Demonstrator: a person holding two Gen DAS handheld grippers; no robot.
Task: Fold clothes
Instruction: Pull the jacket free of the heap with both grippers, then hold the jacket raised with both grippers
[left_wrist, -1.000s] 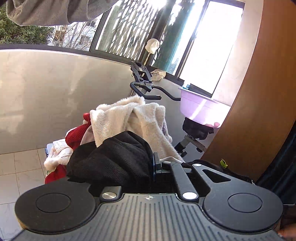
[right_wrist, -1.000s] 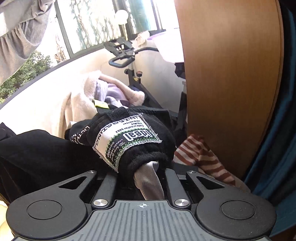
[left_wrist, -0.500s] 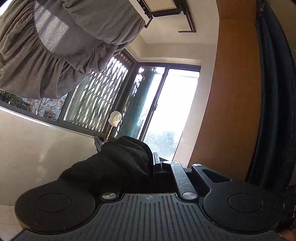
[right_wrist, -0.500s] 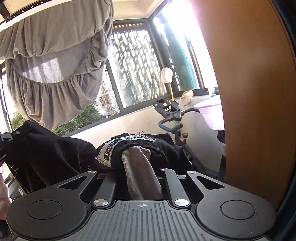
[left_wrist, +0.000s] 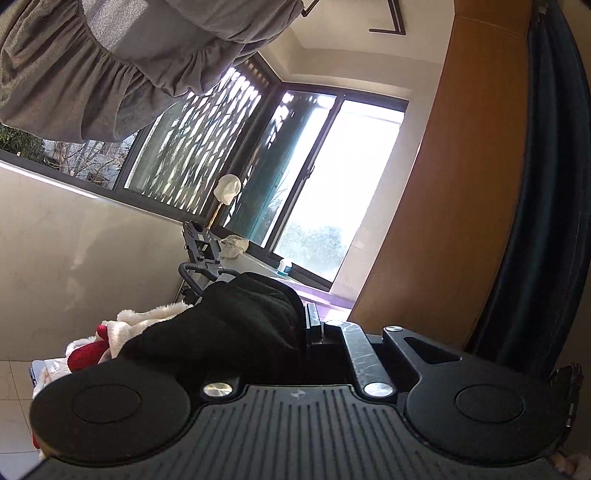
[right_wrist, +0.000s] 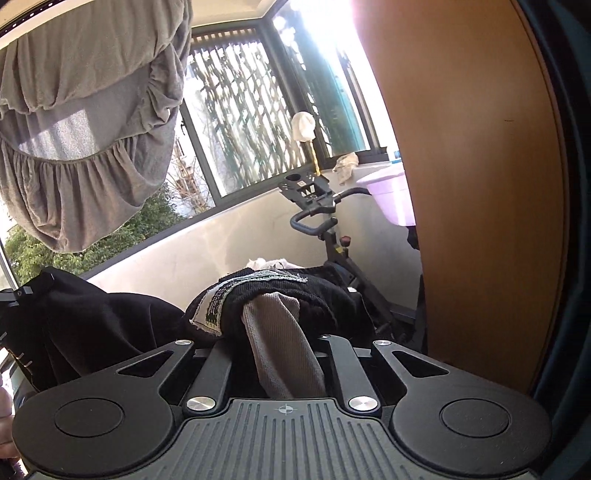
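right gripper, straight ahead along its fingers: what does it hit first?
Apart from the black garment the right gripper already clamps, probably the exercise bike just beyond; depth is unclear, so it might pass left and reach the low wall.

Home balcony laundry corner, grey sheet hung overhead, exercise bike by far grilled windows, clothes pile left
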